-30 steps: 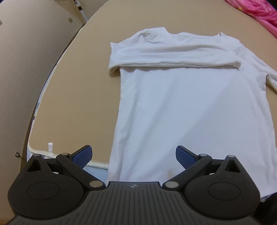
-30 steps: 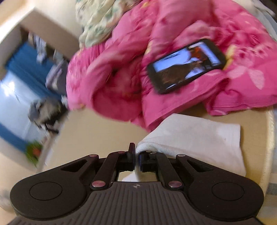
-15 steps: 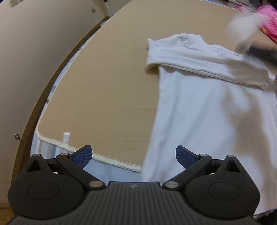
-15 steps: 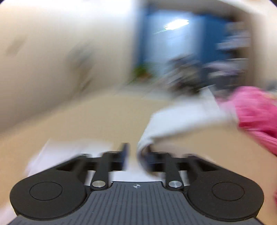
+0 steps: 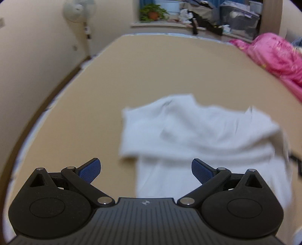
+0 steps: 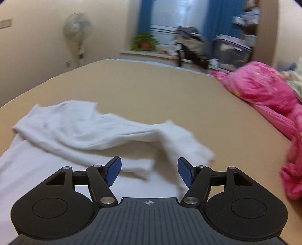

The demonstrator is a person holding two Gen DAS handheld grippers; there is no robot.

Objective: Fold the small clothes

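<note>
A white long-sleeved shirt (image 5: 198, 135) lies on the tan bed surface (image 5: 151, 66) with both sleeves folded across its chest. It also shows in the right wrist view (image 6: 75, 132), where the right sleeve end (image 6: 188, 143) lies loosely across the body. My left gripper (image 5: 145, 169) is open and empty, low over the shirt's left side. My right gripper (image 6: 149, 170) is open and empty, just above the shirt near the folded sleeve.
A pink quilt (image 5: 273, 54) is heaped along the right side of the bed, also in the right wrist view (image 6: 268, 98). A standing fan (image 5: 83, 11) stands by the wall at the left. A windowsill with a potted plant (image 6: 145, 43) and clutter lies beyond the bed.
My right gripper carried the right sleeve across the shirt, then opened and let it go. My left gripper has tilted up and moved towards the shirt's upper part, staying open.
</note>
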